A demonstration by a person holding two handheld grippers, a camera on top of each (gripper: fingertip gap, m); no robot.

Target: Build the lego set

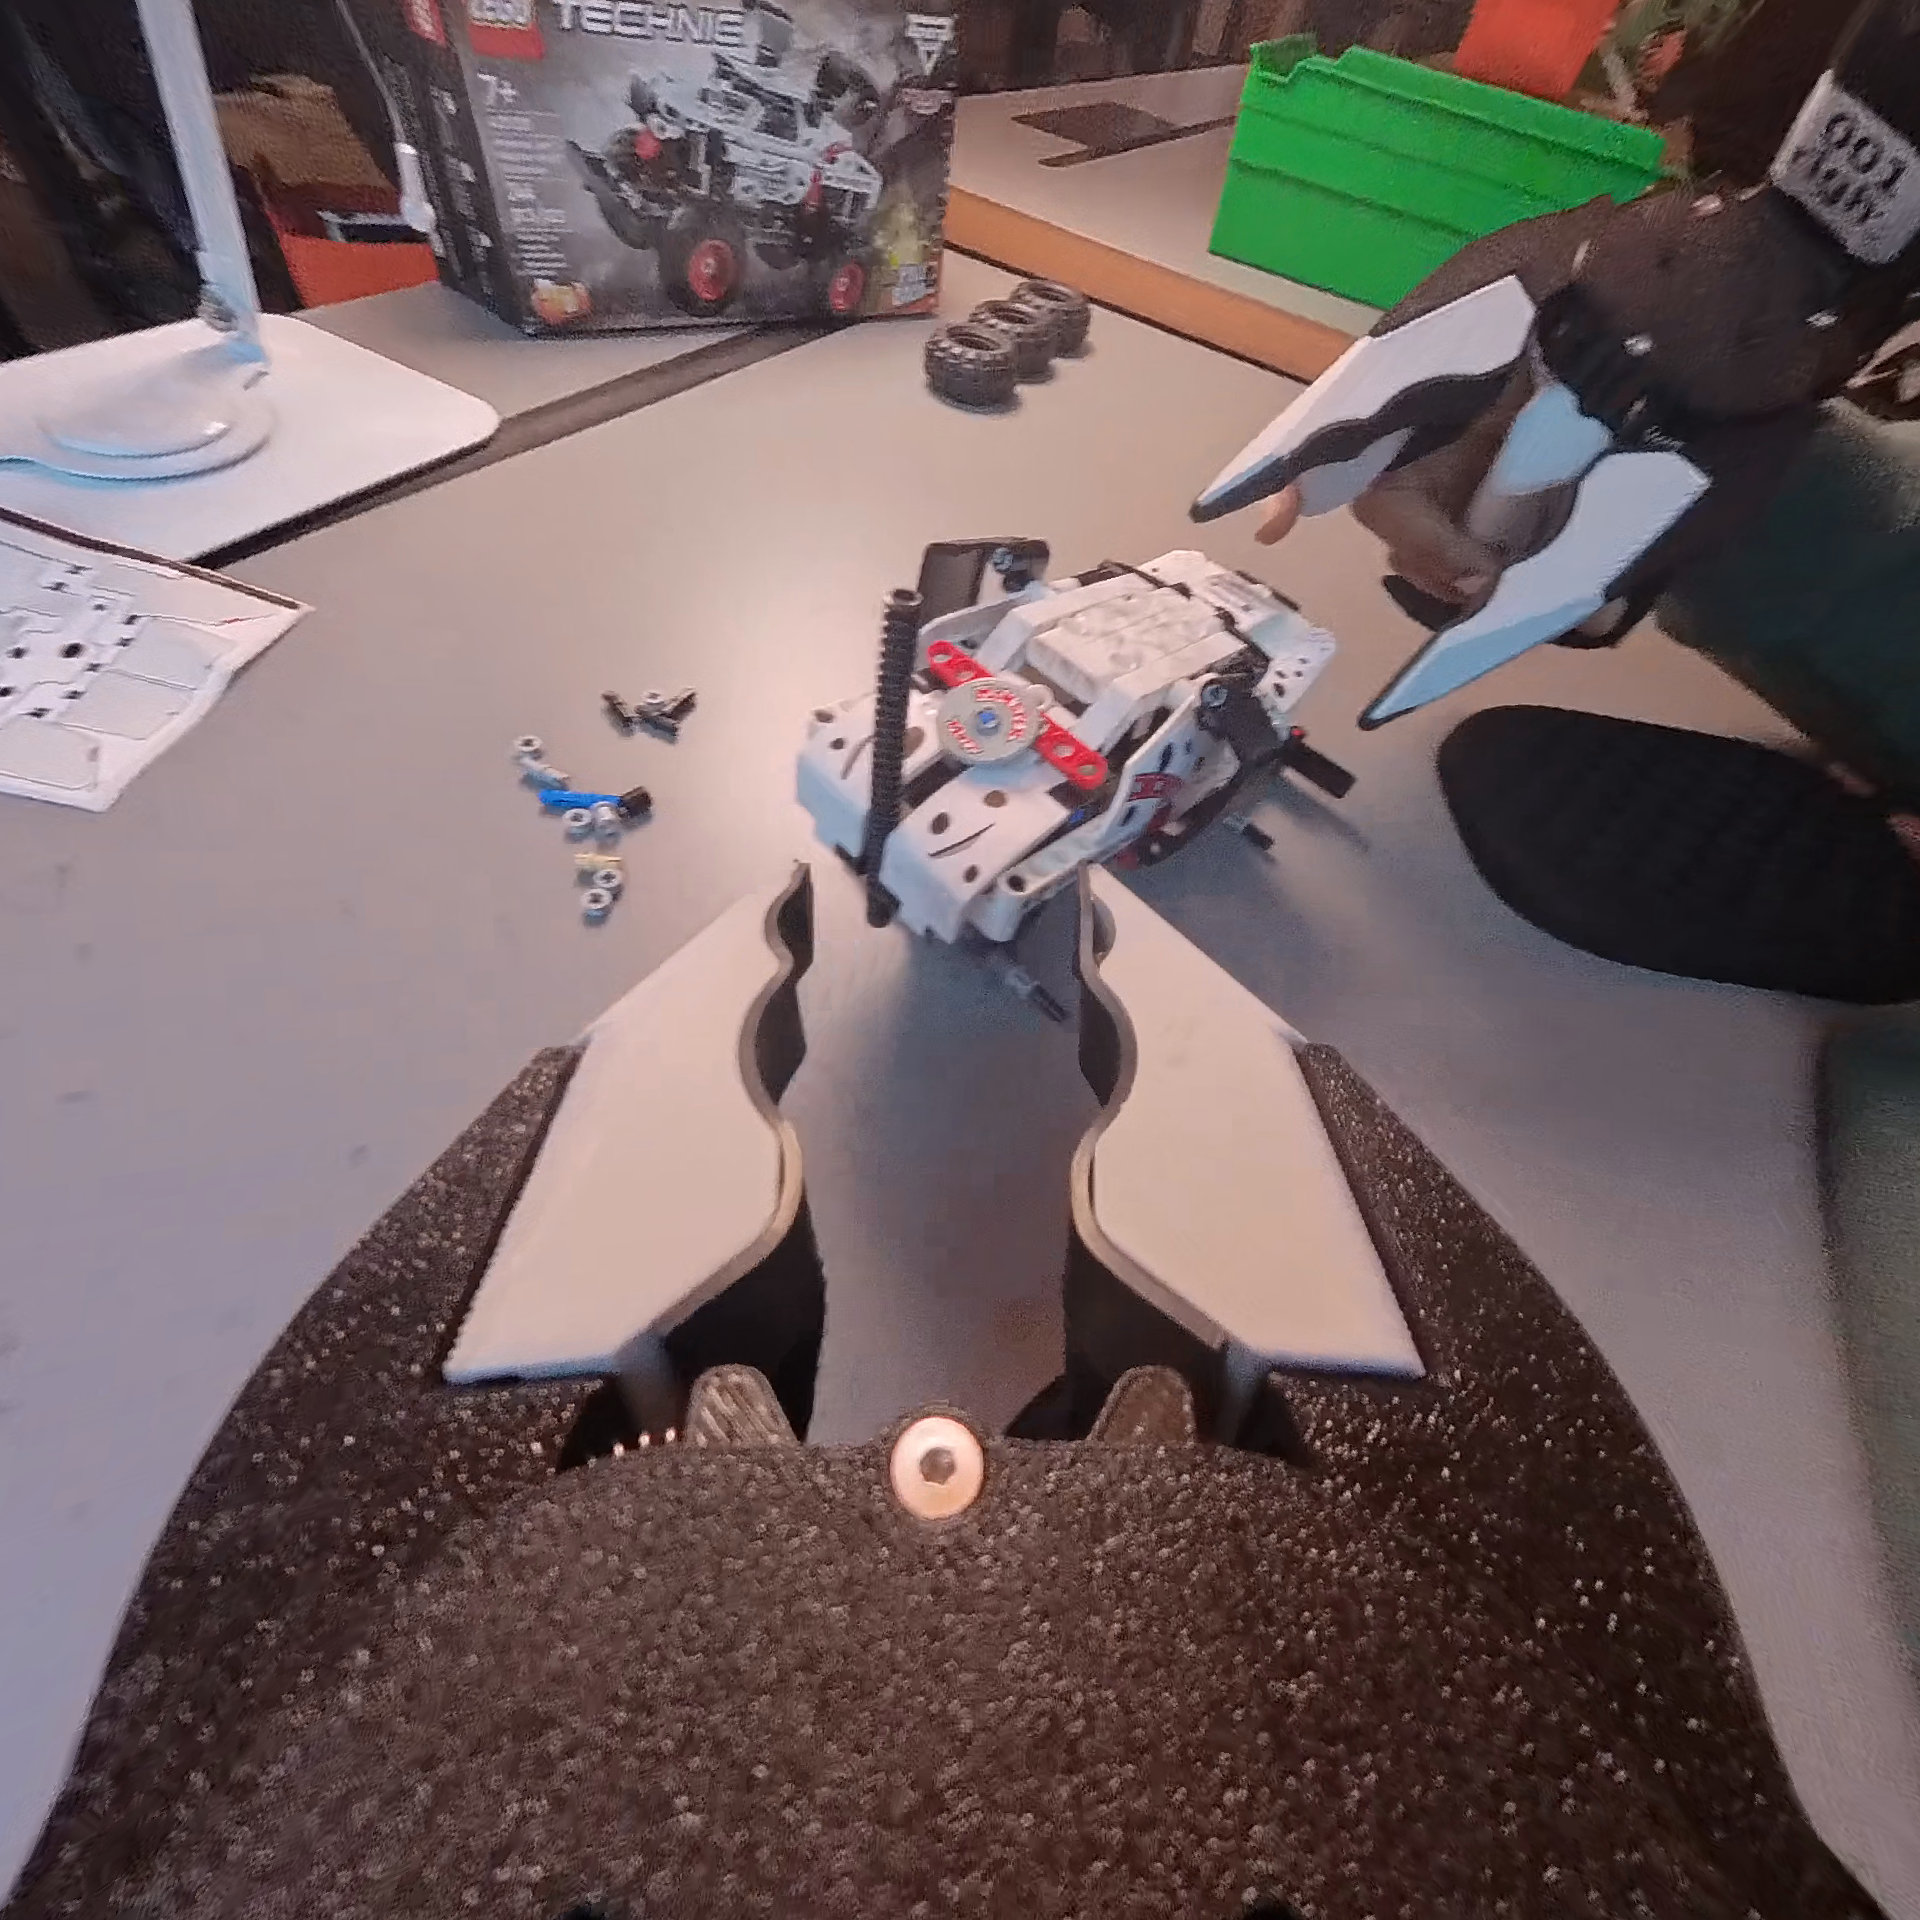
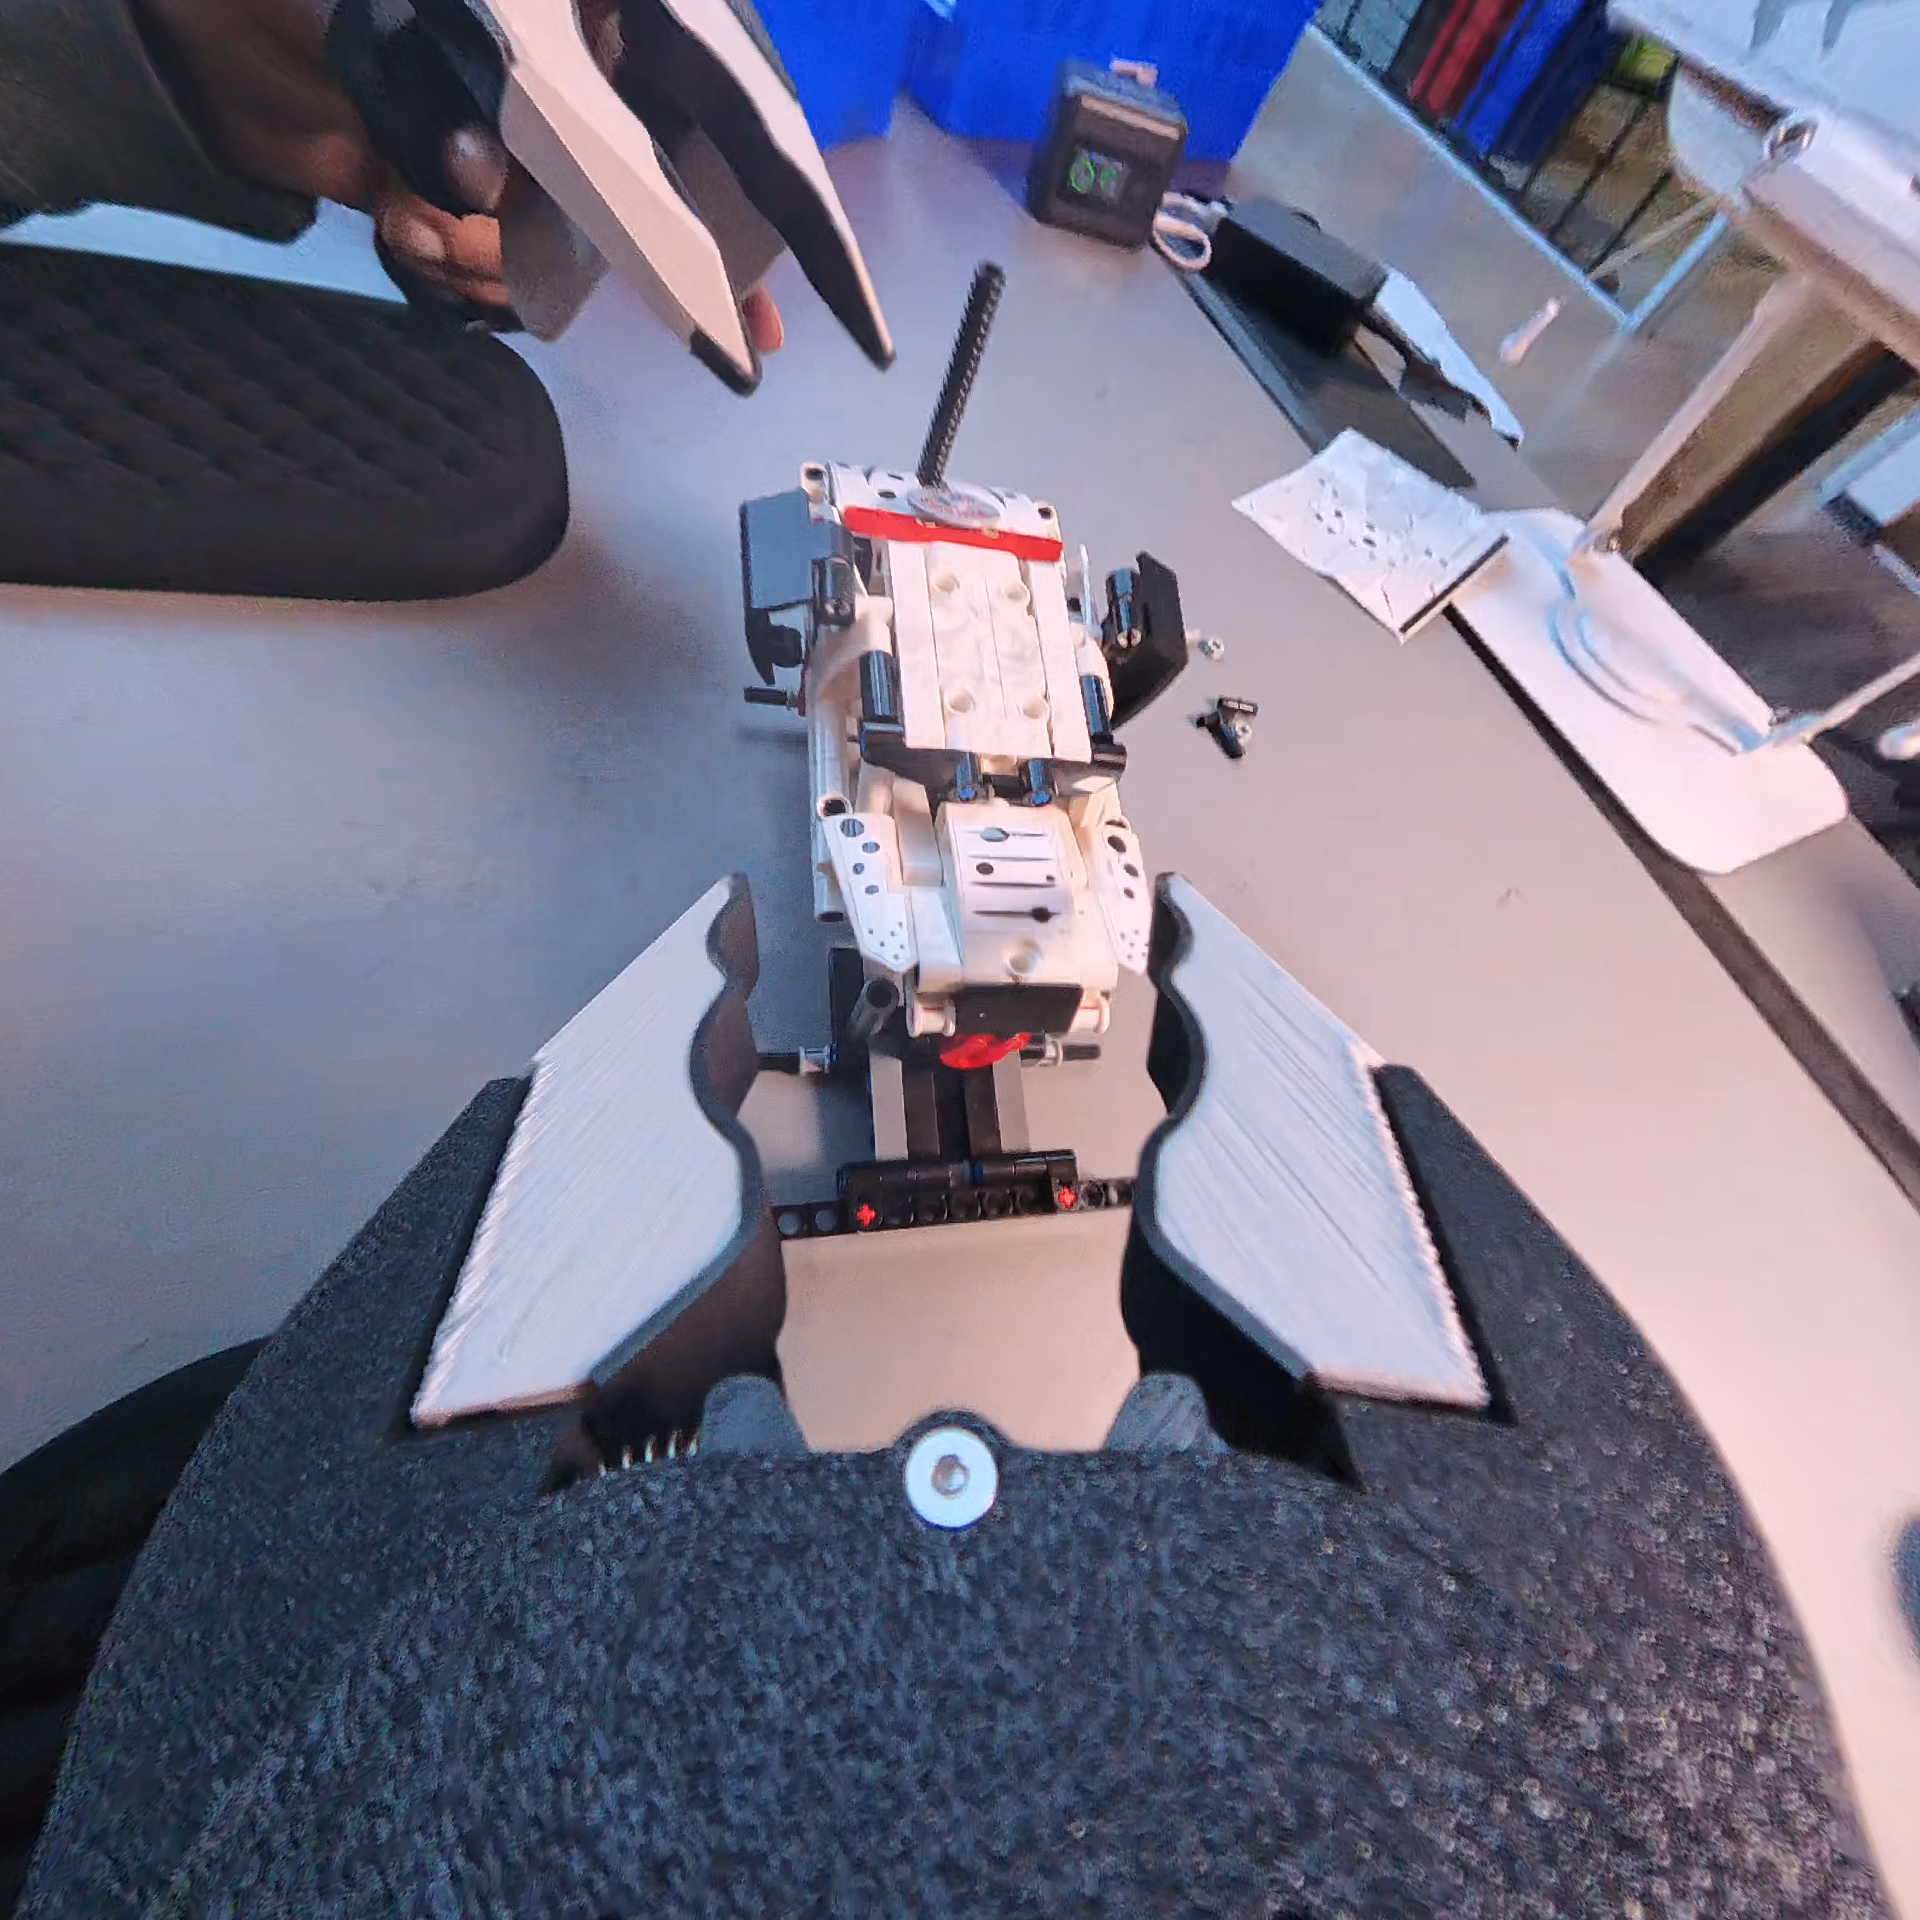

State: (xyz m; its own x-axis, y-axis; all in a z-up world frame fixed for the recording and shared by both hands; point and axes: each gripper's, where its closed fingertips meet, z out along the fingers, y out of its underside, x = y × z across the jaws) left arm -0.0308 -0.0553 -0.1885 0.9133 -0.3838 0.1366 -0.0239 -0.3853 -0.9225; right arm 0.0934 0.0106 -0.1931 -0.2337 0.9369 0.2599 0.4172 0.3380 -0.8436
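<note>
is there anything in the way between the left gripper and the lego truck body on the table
Nothing visible. The left gripper has its jaws open, and the truck body sits just past their tips over bare table. The black ribbed rod rising from the model's near end is the first part the jaws would meet.

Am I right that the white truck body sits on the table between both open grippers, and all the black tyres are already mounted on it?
Not quite. The tyres are not mounted: the left wrist view shows them loose on the table, beyond the truck body. Otherwise yes: the left gripper and right gripper are open.
</note>
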